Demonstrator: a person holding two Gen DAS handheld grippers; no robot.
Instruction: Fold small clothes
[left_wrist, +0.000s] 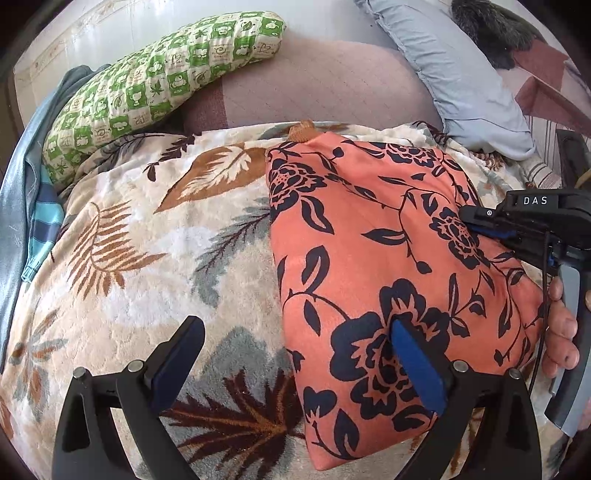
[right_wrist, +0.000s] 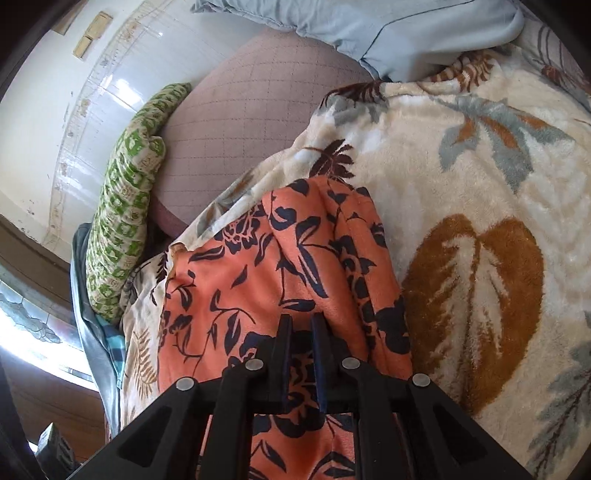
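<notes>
An orange garment with dark navy flowers lies folded on a cream leaf-patterned blanket. My left gripper stands open just above its near left edge. One fingertip is over the garment and the other is over the blanket, and neither is clamping anything. My right gripper comes in from the right, held by a hand, and is shut on a raised fold of the garment. In the right wrist view the right gripper has its fingers close together with the orange garment pinched between them.
A green checked pillow lies at the back left, beside a blue striped cloth and a grey-blue fabric. A pale blue pillow sits at the back right on the quilted mauve mattress. A tiled wall stands behind.
</notes>
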